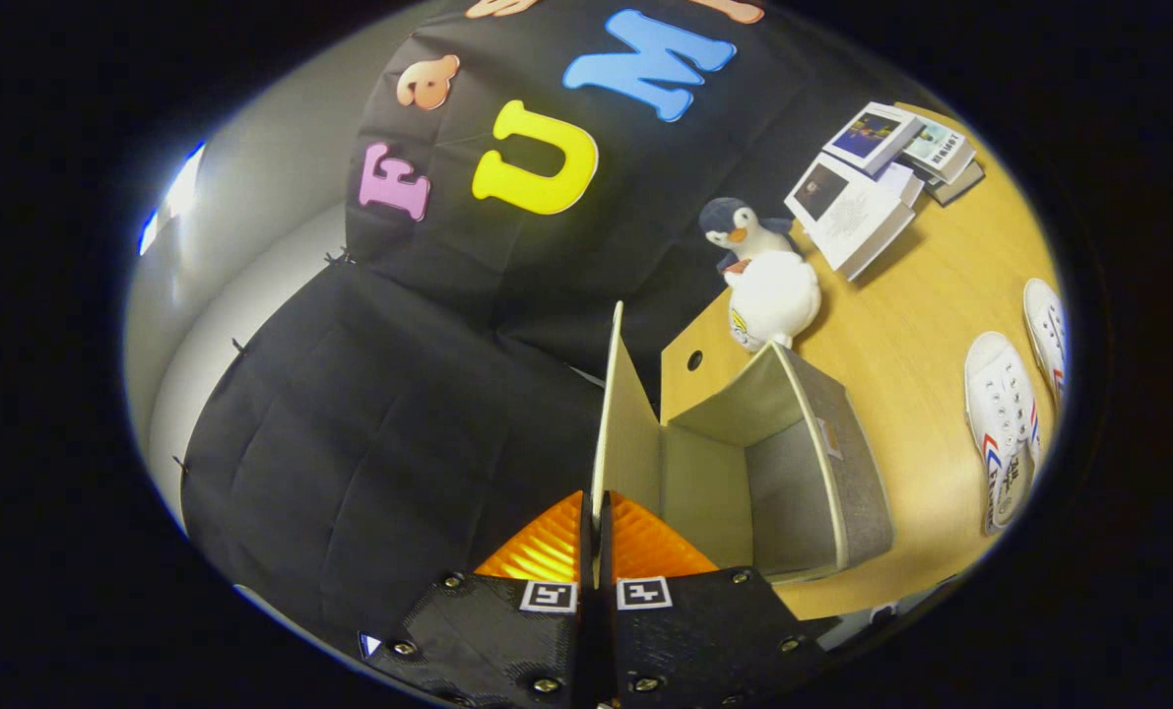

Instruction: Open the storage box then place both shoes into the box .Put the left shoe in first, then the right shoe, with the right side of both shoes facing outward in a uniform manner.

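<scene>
Gripper point(592, 512) nearest the lens: fingers pressed together on the thin edge of the storage box lid point(610, 414), pinching it, with almost no gap left between the pads. Lid stands up on edge, a pale flat panel rising from the fingertips and away from them. Just ahead and to the right of the fingers sits the storage box point(832, 463), open, grey fabric outside, pale lining inside, interior bare as far as visible. Box rests on a wooden table point(901, 345); view is rolled, so the tabletop reads as tilted. Beyond the box, well apart from it across bare wood, two white shoes: nearer shoe point(1002, 423) with laces up and red-blue stripes on its side, second shoe point(1047, 330) just beside it, partly cut off. Both outside the box. Behind the box, touching or nearly touching its far corner, a white plush toy point(773, 300), and a penguin plush point(739, 231) right behind that. Farthest out on the table, a loose stack of books point(881, 172). Black cloth wall behind everything.
</scene>
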{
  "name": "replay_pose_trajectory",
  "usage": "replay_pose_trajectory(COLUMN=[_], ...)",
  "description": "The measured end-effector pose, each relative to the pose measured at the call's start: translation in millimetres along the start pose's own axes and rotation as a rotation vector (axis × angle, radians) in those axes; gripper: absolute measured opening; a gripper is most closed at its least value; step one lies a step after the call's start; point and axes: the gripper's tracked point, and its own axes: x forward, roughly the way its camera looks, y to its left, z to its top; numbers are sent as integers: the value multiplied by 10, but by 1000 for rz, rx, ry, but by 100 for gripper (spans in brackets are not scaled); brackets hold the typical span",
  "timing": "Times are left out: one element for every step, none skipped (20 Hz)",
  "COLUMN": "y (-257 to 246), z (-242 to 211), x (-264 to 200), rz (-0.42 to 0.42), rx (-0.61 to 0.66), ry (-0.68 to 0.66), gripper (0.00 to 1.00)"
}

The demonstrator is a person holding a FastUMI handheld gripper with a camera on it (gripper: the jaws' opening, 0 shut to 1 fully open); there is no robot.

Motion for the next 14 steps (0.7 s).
replay_pose_trajectory(y=[79, 140, 218, 281, 347, 400, 457, 501, 529, 562, 587, 622, 647, 663], z=[-36, -72, -119, -158, -194, -219, -261, -310, -351, -393, -441, -490, -519, -546], x=[56, 105, 165, 220, 267, 319, 364, 415, 470, 541, 607, 653, 708, 755], rz=[6, 13, 22, 23, 26, 25, 23, 18, 14, 13, 17, 18, 22, 23], rx=[-12, -20, -28, -31, -39, -53, -70, -83, -90, -92, -98, -104, -111, -121], ry=[0, 6, 9, 14, 9, 4, 2, 0, -1, 0, 6, 14, 12, 13], gripper=[0, 0, 0, 0, 1, 0, 0, 0, 1, 1, 1, 1, 1, 1])
